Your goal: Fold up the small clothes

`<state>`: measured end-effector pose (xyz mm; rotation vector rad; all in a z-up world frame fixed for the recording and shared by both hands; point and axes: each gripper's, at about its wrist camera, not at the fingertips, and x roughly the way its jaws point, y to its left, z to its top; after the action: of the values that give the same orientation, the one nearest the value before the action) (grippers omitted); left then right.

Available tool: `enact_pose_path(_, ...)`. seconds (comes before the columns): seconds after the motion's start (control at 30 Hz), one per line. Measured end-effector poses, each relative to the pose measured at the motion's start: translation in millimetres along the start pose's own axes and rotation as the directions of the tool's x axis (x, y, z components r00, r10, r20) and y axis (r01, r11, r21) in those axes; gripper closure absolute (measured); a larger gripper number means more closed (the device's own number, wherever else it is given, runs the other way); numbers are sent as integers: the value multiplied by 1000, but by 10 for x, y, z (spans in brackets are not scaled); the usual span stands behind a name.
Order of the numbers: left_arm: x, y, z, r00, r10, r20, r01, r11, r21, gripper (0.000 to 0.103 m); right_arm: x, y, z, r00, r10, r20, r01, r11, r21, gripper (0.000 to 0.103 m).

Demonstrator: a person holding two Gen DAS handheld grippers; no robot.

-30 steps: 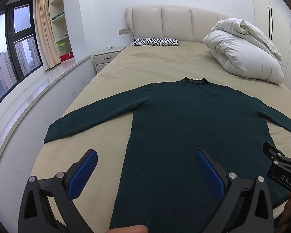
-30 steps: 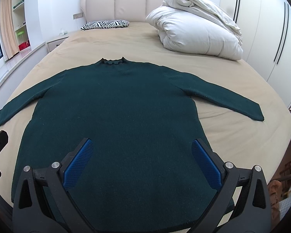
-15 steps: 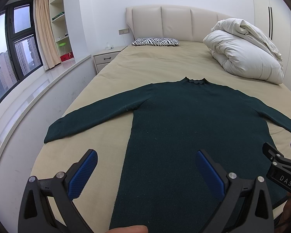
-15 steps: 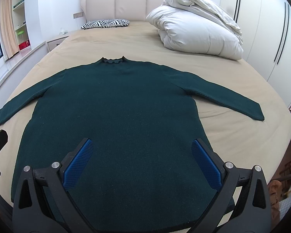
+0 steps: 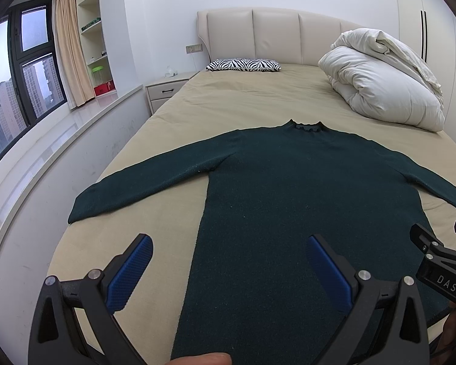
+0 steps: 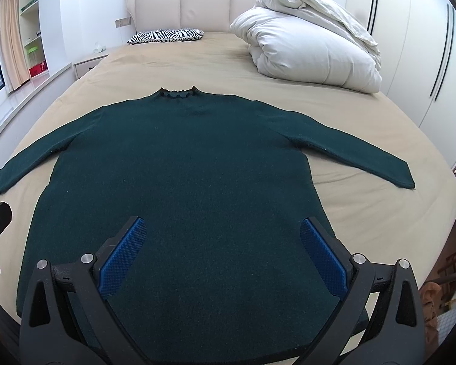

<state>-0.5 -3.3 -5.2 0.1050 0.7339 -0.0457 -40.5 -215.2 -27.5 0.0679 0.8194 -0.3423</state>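
Observation:
A dark green long-sleeved sweater (image 5: 288, 188) (image 6: 185, 164) lies flat on the beige bed (image 5: 252, 103) (image 6: 197, 60), collar toward the headboard and both sleeves spread out. My left gripper (image 5: 228, 255) hovers open above the sweater's lower left edge, its left finger over bare sheet. My right gripper (image 6: 222, 243) hovers open over the sweater's lower body near the hem. Neither holds anything. Part of the right gripper (image 5: 440, 261) shows at the right edge of the left wrist view.
A rolled white duvet (image 5: 380, 91) (image 6: 310, 45) lies at the bed's far right, a zebra-print pillow (image 5: 243, 64) (image 6: 165, 35) by the headboard. A nightstand (image 5: 164, 89), window ledge (image 5: 45, 140) and window are to the left; wardrobe doors (image 6: 434, 45) to the right.

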Motion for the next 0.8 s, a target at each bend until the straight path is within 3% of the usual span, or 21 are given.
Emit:
enact_pose_path(0.67, -24, 76, -74, 1000, -5, -8, 5, 1000, -4, 0, 49, -7, -18, 1000, 1, -10, -1, 1000, -1, 0)
enact_pose_path(0.8, 2, 130, -184, 996, -74, -50, 72, 997, -36, 0, 90, -38, -18, 1000, 6, -19, -6, 1000, 12, 0)
